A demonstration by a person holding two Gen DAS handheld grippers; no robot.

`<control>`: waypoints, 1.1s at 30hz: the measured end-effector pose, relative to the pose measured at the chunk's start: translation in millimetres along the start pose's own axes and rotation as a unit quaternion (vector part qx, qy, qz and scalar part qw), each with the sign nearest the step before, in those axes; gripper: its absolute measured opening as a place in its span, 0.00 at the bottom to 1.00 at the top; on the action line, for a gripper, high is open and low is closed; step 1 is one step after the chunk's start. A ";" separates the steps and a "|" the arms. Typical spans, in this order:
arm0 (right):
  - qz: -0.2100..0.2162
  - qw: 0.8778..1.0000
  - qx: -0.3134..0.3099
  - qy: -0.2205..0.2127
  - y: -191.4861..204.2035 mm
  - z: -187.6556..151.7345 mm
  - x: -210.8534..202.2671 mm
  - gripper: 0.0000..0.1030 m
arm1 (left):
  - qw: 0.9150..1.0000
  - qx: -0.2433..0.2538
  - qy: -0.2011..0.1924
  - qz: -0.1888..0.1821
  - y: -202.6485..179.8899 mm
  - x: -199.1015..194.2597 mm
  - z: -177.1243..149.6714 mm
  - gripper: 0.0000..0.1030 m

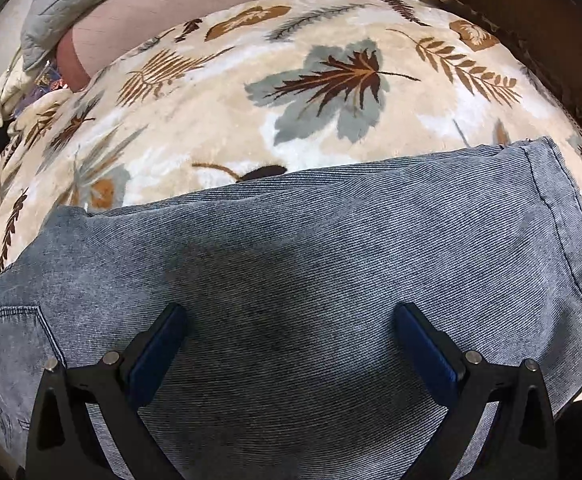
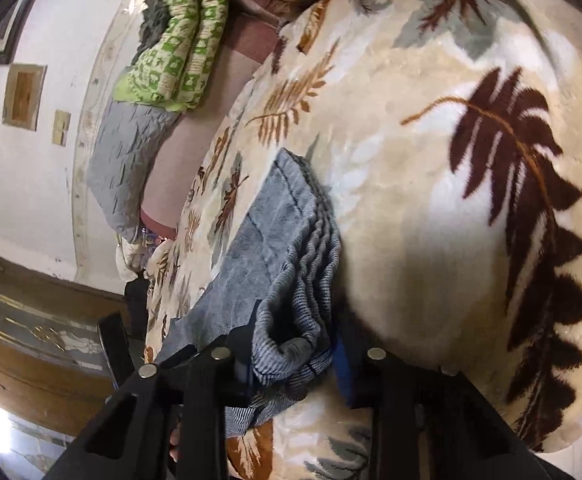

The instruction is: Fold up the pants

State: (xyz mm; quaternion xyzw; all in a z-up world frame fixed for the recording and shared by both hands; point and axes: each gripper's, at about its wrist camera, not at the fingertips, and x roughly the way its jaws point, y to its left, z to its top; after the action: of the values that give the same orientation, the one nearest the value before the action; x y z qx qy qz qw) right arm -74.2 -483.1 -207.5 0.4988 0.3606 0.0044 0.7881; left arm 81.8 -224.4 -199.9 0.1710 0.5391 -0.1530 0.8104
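through my left wrist camera i see the left gripper [image 1: 291, 320] spread wide above the folded denim pants [image 1: 311, 248], gripping nothing, the pants lying flat on the leaf-print blanket [image 1: 219, 92]. through the right wrist camera, my right gripper [image 2: 291, 356] pinches the stacked, bunched edge of the pants [image 2: 279, 240] between its blue pads [image 2: 345, 376], beside a green quilt [image 2: 179, 40].

The left wrist view looks steeply down from close above the pants [image 1: 291, 280], with the left tool [image 1: 291, 320] framing the bottom edge and the leaf-print blanket [image 1: 251, 80] beyond. The right wrist view is tilted sideways, very near the pants' stacked edge [image 2: 311, 248], facing along the bed toward a white wall [image 2: 31, 180]. Both views share the pants and blanket.
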 end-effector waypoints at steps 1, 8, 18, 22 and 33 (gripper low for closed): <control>0.004 1.000 -0.005 -0.003 2.7 -0.1 -0.7 0.29 | 1.000 0.001 0.002 0.001 0.3 -2.4 0.5 1.00; 0.017 0.998 -0.061 -0.025 40.1 -2.9 -5.7 0.29 | 0.999 0.001 -0.029 0.029 31.0 -36.5 -8.3 1.00; -0.012 0.986 -0.163 0.019 131.5 -26.8 27.6 0.29 | 0.992 -0.098 -0.059 0.048 149.5 -81.9 -53.7 1.00; -0.021 0.977 -0.206 0.053 168.8 -55.4 52.0 0.29 | 0.987 -0.136 -0.074 0.040 182.8 -98.6 -70.9 1.00; -0.029 0.936 -0.292 0.192 217.7 -146.5 134.1 0.52 | 0.978 -0.180 -0.098 0.042 230.9 -120.4 -100.8 1.00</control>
State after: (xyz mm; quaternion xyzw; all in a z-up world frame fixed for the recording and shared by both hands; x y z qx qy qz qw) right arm 18.0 -209.9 -146.8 0.2258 0.5026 0.1825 0.8143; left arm 53.9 34.4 -98.8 0.0296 0.4680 -0.0352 0.8825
